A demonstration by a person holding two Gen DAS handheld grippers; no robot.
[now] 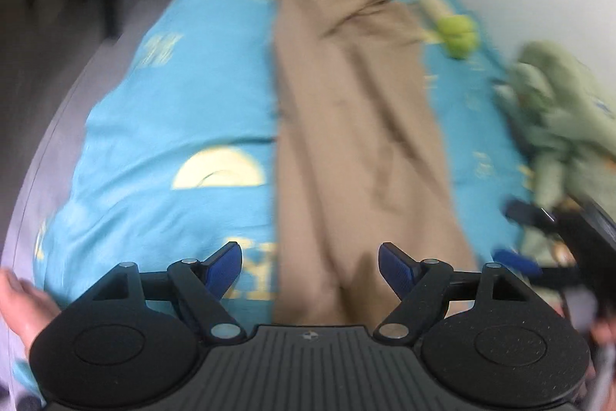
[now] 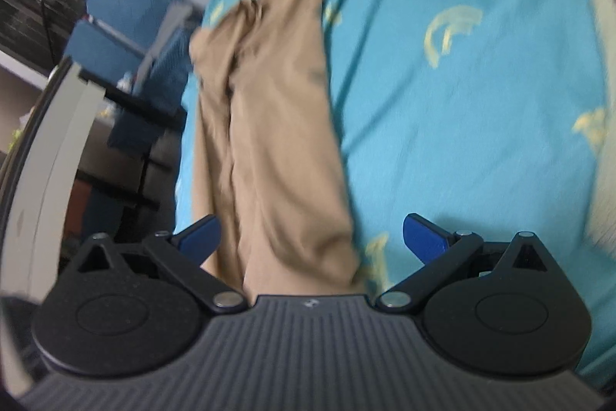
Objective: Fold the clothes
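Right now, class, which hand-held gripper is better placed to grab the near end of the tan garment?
Probably right: the right hand-held gripper is open astride the tan garment; the left straddles only its edge.

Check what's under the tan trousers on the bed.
The long tan fabric trousers lie flat on a turquoise bedsheet with pale yellow prints, which shows on both sides of them. The sheet directly beneath is covered, so anything there can't be seen. No fingers touch the trousers.

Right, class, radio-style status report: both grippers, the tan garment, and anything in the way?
Left gripper open, empty. Right gripper open, empty. Tan garment lying lengthwise on blue bedspread, unfolded. Green clothes pile off to right, not blocking.
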